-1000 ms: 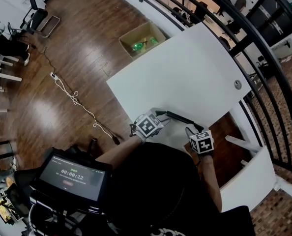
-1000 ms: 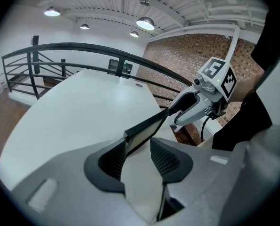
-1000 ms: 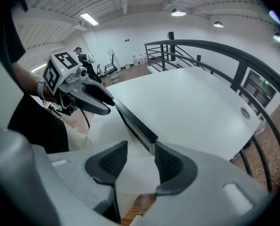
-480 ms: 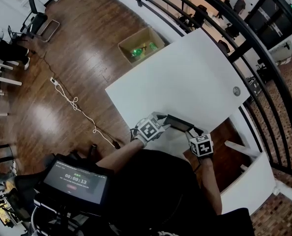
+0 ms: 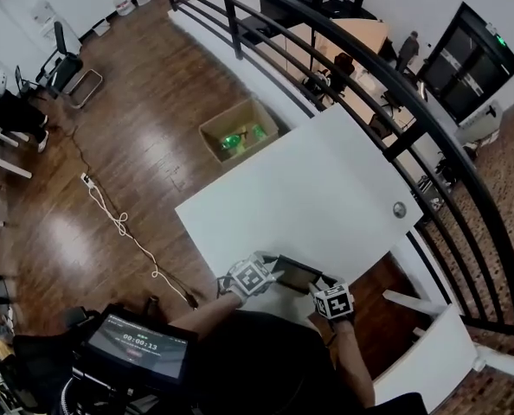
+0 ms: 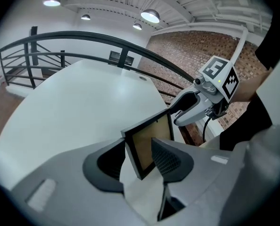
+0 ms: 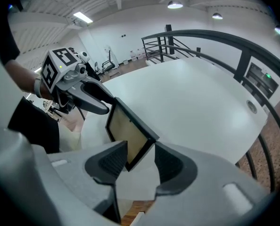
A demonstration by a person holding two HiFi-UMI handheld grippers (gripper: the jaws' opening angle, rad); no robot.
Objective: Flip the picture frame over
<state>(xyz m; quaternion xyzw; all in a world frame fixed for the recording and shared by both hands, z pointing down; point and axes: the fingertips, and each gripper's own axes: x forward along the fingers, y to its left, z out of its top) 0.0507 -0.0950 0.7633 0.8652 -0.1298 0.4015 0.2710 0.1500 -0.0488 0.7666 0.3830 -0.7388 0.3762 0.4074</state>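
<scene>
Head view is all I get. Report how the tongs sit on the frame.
Observer: Left tongs stand apart and have just been opening, with one corner of the frame between them.
Operator: Now the right.
Observer: Right tongs stand apart too, around the opposite corner.
Operator: Give the frame's pose.
Observer: Tilted up, not flat on the table, tan panel facing the person.

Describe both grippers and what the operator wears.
The left gripper and right gripper have light grey bodies and grey jaws with dark grid-textured pads. Each carries a white cube with black square markers; a black cable runs from the right one. The person wears a black top.
</scene>
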